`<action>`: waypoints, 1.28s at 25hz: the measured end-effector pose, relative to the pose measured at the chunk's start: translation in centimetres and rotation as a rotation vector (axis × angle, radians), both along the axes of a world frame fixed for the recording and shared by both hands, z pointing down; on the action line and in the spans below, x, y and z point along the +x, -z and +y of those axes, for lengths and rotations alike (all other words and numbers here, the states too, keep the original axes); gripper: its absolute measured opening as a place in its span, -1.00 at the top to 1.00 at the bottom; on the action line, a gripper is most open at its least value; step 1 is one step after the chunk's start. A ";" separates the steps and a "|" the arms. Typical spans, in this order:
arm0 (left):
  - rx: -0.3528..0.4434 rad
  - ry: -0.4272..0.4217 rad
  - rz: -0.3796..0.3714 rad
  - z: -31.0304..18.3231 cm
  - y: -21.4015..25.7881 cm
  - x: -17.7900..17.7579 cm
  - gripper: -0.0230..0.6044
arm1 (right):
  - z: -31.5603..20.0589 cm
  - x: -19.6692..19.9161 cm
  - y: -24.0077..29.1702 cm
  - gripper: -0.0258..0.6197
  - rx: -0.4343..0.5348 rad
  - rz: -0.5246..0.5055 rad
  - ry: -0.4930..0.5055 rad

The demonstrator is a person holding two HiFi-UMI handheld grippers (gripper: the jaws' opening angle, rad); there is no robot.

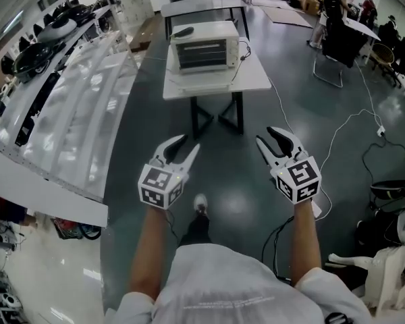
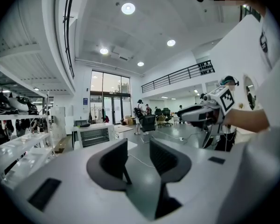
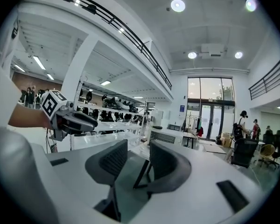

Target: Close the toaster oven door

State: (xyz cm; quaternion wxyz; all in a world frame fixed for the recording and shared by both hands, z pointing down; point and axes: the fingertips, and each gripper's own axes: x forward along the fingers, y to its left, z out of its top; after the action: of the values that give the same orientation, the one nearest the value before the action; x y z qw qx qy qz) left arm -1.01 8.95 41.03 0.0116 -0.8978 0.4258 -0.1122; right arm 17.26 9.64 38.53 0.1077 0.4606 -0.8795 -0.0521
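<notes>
A white toaster oven (image 1: 204, 49) stands on a white table (image 1: 256, 79) far ahead of me, across open floor. From here I cannot tell how its door stands. It shows small in the left gripper view (image 2: 94, 135) and in the right gripper view (image 3: 164, 136). My left gripper (image 1: 187, 144) (image 2: 137, 146) is held out at waist height, open, with nothing between its jaws. My right gripper (image 1: 266, 137) (image 3: 138, 148) is beside it, also open and holding nothing. Both are well short of the table.
Long glass display shelves (image 1: 74, 106) run along the left. A second table (image 1: 202, 5) stands behind the first. Cables (image 1: 351, 127) trail over the grey floor on the right. People and chairs (image 1: 337, 19) are at the far right.
</notes>
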 end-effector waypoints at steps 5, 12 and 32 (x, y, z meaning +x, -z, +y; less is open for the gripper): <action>-0.014 -0.002 0.013 -5.7 -1.2 -0.8 0.44 | -5.1 0.4 -0.8 0.48 -0.015 -0.001 -0.034; -0.038 -0.027 0.039 -17.5 -2.4 -2.1 0.44 | -16.2 -0.9 -1.4 0.48 -0.049 0.017 -0.067; -0.243 0.064 0.045 -39.9 -10.2 -9.6 0.44 | -39.6 -4.8 -9.2 0.48 -0.262 0.020 -0.105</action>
State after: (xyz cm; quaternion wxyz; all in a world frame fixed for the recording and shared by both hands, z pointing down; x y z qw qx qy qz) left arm -10.58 -30.91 51.23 -0.1104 -0.8807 0.4379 -0.1431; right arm 12.47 -29.98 47.76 0.1782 0.4875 -0.8524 0.0643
